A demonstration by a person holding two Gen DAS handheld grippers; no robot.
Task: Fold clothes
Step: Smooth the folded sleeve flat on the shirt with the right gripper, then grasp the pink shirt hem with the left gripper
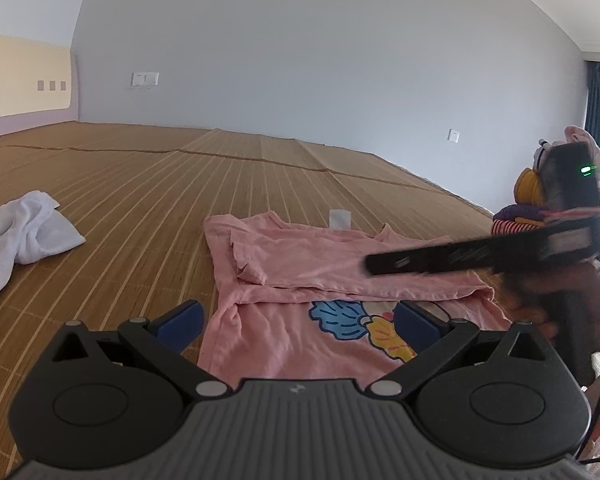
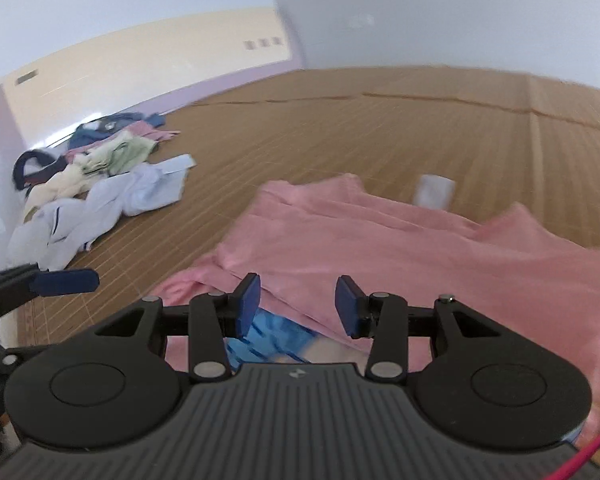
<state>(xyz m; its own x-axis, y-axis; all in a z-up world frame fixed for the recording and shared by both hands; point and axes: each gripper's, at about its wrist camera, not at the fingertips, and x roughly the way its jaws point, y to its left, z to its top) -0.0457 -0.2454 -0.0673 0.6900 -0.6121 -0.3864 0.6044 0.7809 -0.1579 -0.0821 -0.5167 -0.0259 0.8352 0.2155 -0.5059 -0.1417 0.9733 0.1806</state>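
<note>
Both grippers hang just over the pink shirt (image 1: 300,264), which lies partly folded on the bamboo mat (image 1: 148,184). Left gripper (image 1: 298,322) is spread wide, nothing in it. Right gripper (image 2: 298,306) is half open, pads clear of the cloth. Farther left sits a white garment (image 1: 24,228), and way back by the wall there's a clothes pile (image 2: 100,160).

Bamboo mat (image 1: 148,184) bare between pink shirt (image 1: 300,256) and far wall: free passage. White garment (image 1: 24,232) blocks left side of mat. Clothes heap (image 2: 92,160) against left wall, well apart from shirt. Folded stack (image 1: 520,216) crowds right edge. Small white tag (image 1: 339,218) just beyond shirt collar. Right gripper (image 1: 452,258) hangs over shirt's right half
</note>
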